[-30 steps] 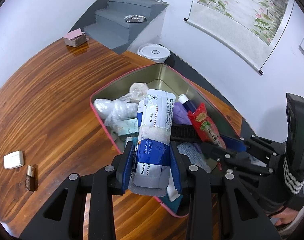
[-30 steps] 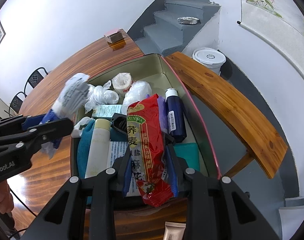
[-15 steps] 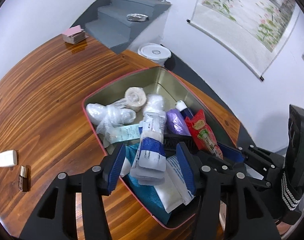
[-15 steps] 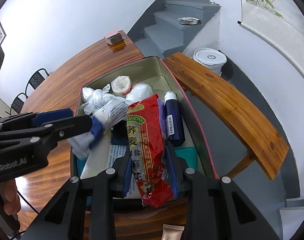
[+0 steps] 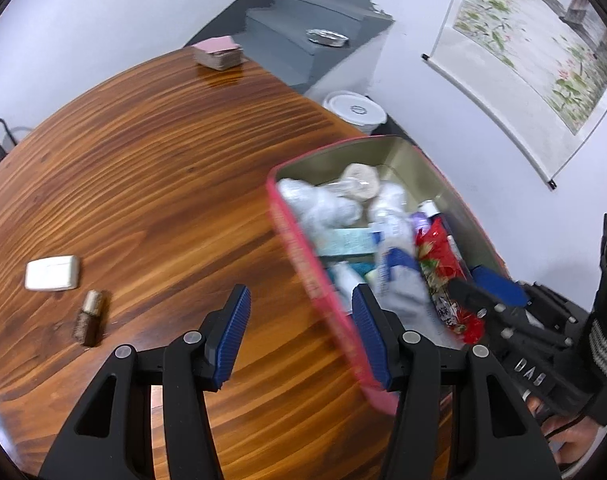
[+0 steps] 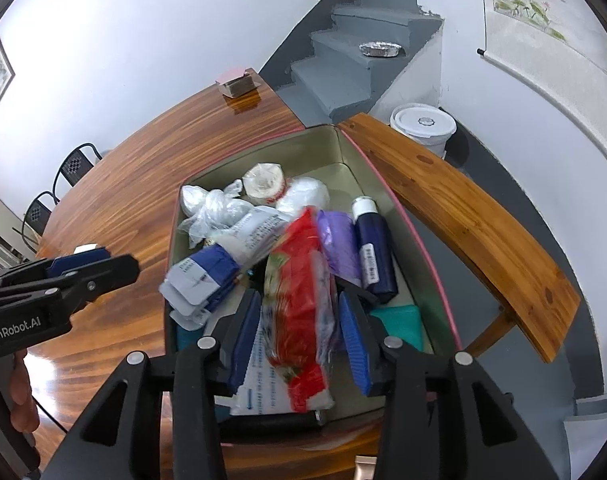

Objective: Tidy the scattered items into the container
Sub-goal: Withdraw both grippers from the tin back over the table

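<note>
A wooden table (image 5: 151, 168) carries everything. The tin (image 5: 299, 248) sits right of the claw; a white block (image 5: 52, 273) and small bottle (image 5: 89, 316) lie left, a pink box (image 5: 219, 54) far ahead.

Table (image 5: 151, 184): glossy varnished wood, striped grain. Tin (image 6: 345, 152): metal, dull gold inside, red outside. Red packet (image 6: 299, 280): shiny plastic film. Bags (image 6: 211, 208): thin crinkled clear plastic. Bottle (image 6: 373, 256): smooth dark-blue plastic. Gripper pads (image 5: 233, 334): ribbed blue, matt. Bench (image 6: 463, 224): bare-looking wood.
</note>
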### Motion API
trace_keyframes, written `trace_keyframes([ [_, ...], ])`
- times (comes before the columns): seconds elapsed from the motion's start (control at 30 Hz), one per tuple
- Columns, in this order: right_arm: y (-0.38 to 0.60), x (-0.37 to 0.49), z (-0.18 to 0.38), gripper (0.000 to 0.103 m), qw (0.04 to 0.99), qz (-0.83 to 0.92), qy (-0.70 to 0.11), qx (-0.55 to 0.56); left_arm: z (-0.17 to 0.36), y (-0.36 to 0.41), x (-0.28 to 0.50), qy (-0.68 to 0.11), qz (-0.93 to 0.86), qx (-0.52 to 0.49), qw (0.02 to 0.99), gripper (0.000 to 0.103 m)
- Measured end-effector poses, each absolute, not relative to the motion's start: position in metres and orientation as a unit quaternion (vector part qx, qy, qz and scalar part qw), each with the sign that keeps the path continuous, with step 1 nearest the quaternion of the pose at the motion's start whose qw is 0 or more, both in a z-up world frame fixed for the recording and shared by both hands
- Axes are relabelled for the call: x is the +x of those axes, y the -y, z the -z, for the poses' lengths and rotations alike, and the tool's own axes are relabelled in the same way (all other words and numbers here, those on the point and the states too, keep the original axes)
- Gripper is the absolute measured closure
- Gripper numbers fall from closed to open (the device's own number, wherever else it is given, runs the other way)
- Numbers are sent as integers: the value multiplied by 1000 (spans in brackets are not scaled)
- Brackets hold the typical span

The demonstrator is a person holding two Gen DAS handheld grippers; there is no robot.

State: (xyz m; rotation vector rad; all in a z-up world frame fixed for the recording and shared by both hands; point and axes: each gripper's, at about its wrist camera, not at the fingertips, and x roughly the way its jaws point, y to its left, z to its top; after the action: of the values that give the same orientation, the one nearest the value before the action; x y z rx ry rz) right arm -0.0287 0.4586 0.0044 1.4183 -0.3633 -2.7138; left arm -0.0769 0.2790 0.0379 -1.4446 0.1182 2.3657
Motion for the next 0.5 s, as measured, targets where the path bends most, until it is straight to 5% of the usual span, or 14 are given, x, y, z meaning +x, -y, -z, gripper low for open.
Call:
trace_keyframes([
  [0.5, -368, -23, -22, 56, 35, 896, 97, 431, -24, -144, -74, -17, -843, -525, 117, 47],
])
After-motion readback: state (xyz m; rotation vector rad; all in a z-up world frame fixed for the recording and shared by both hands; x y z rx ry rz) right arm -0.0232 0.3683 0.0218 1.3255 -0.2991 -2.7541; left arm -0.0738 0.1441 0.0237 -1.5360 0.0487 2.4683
